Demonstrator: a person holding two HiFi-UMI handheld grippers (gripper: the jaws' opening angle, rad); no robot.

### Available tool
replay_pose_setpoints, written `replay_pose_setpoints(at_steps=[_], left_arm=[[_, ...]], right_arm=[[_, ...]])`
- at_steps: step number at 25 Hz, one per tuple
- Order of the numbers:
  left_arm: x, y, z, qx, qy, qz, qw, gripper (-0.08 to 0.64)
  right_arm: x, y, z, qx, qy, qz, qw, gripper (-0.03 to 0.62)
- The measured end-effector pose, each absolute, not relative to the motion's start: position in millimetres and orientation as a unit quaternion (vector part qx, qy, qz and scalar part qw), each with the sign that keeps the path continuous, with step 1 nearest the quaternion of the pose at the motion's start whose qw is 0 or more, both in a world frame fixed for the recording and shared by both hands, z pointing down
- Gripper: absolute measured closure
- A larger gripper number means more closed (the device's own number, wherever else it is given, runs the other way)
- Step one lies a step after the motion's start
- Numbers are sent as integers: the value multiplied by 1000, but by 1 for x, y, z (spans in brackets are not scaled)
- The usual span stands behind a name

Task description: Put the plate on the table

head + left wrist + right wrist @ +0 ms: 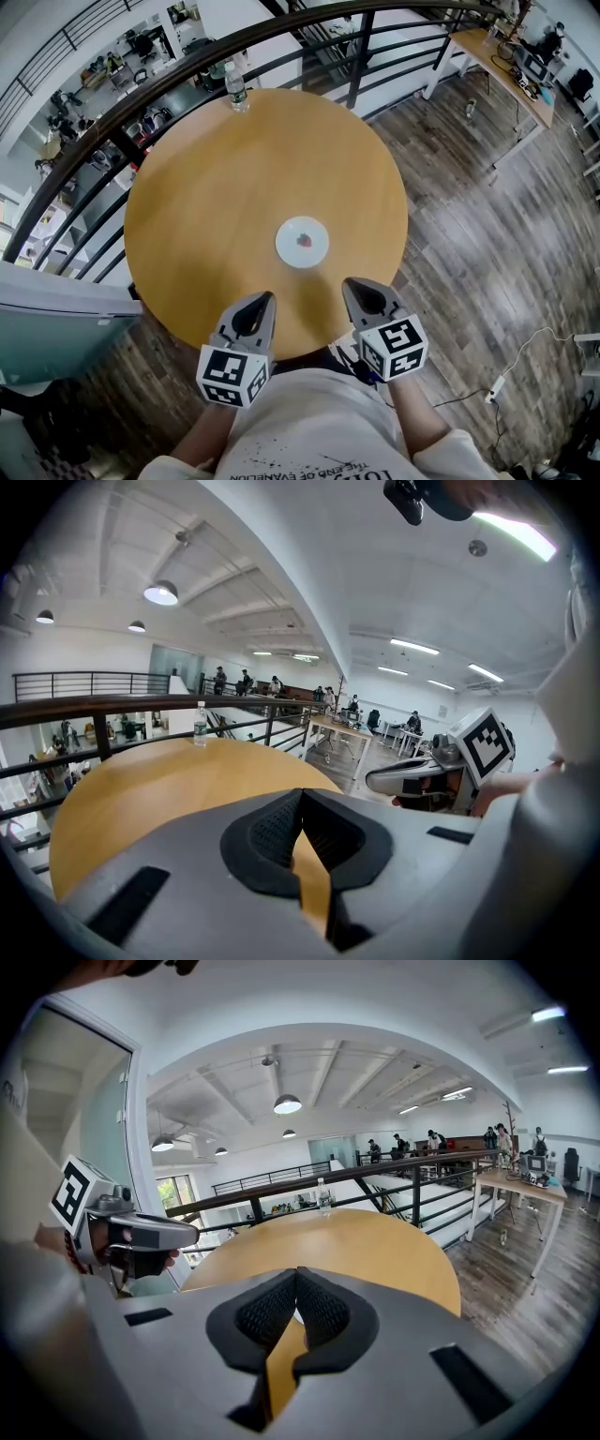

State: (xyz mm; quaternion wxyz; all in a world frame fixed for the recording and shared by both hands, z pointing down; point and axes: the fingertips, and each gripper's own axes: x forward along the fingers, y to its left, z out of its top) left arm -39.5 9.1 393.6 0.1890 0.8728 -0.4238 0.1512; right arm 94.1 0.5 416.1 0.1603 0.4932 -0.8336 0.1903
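- Wood-plank floor (469,216): runs along the right side, below and beside the table.
- Round wooden table (216,206): fills the middle of the head view, with its far edge close to a dark metal railing (187,70).
- Long desk (497,66): stands at top right, well apart from the round table, with equipment on it.
- Left gripper (265,298): held over the near edge of the table, pointing forward and slightly down. Its jaws are closed together with nothing between them.
- Right gripper (349,283): held beside the left one, near the table's edge. Its jaws meet tip to tip and are empty.
- Plate (302,242): small, white and round. It lies flat on the table just ahead of and between the two grippers, touching neither. A small reddish spot marks its centre.
- Water bottle (236,89): stands upright at the table's far edge, well apart from the plate.
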Motion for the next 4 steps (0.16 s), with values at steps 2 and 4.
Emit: replay_pose_setpoints(at_steps=[2, 4], left_arm=[[-40, 10, 394, 873, -422, 152, 193, 537], [-40, 11, 395, 873, -420, 152, 195, 537]], right_arm=[[94, 1, 417, 495, -832, 195, 159, 568], [93, 2, 418, 496, -831, 198, 158, 568]])
